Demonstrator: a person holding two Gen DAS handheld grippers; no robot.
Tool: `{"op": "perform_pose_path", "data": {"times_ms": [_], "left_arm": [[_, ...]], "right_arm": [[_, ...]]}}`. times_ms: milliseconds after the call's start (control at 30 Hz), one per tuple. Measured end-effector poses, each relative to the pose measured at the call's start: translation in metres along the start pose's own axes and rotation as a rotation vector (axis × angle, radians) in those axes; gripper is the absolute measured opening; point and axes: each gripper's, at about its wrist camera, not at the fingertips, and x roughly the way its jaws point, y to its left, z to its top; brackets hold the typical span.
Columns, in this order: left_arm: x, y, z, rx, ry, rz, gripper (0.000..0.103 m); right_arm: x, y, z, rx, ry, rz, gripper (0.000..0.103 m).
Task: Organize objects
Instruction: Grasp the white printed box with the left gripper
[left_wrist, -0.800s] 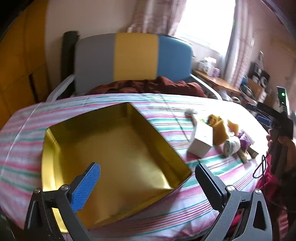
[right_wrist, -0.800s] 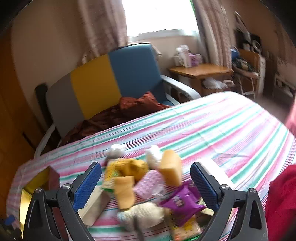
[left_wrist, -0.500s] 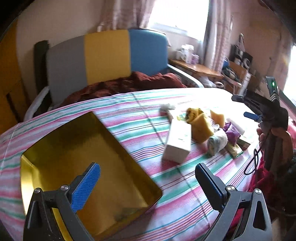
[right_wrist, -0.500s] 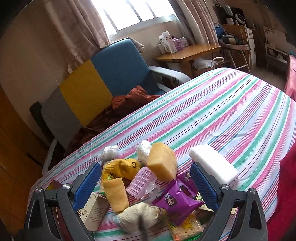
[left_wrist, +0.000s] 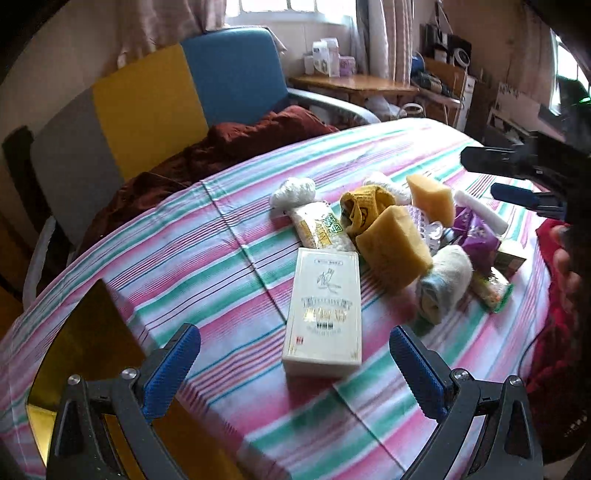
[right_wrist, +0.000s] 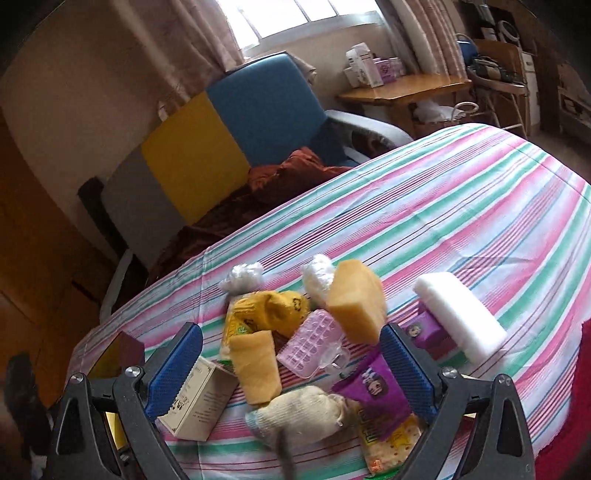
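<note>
Striped bedcloth (left_wrist: 236, 236) carries the gold tin (left_wrist: 85, 354) at left, white carton (left_wrist: 325, 314) mid, jumbled pile right. Left gripper (left_wrist: 295, 363) and right gripper (right_wrist: 291, 362) gape empty; grabbing into the pile may snag neighbours.

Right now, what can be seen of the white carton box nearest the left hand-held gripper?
The white carton box is a long cream-white cardboard carton with gold print and a small figure drawn on its top face. It looks closed and undented. It lies flat on the striped tablecloth, one short end towards the camera, beside the pile; its far end meets a noodle packet. No gripper touches it.
</note>
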Motion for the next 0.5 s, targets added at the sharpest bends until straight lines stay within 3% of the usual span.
{"op": "perform_pose_path", "data": {"times_ms": [133, 367, 433, 467, 500], "left_arm": [[0.019, -0.004, 0.008, 0.016, 0.024, -0.018, 0.102], [0.046, -0.009, 0.014, 0.037, 0.076, -0.04, 0.088], [0.053, -0.01, 0.014, 0.042, 0.092, -0.053, 0.074], [0.056, -0.01, 0.013, 0.036, 0.103, -0.067, 0.057], [0.061, -0.008, 0.012, 0.018, 0.125, -0.098, 0.052]], "right_arm": [[0.005, 0.008, -0.001, -0.036, 0.016, -0.004, 0.099], [0.015, 0.024, -0.006, -0.137, 0.054, -0.027, 0.099], [0.022, 0.029, -0.008, -0.163, 0.075, -0.035, 0.099], [0.025, 0.031, -0.009, -0.176, 0.081, -0.041, 0.098], [0.029, 0.035, -0.009, -0.197, 0.09, -0.051, 0.094]]}}
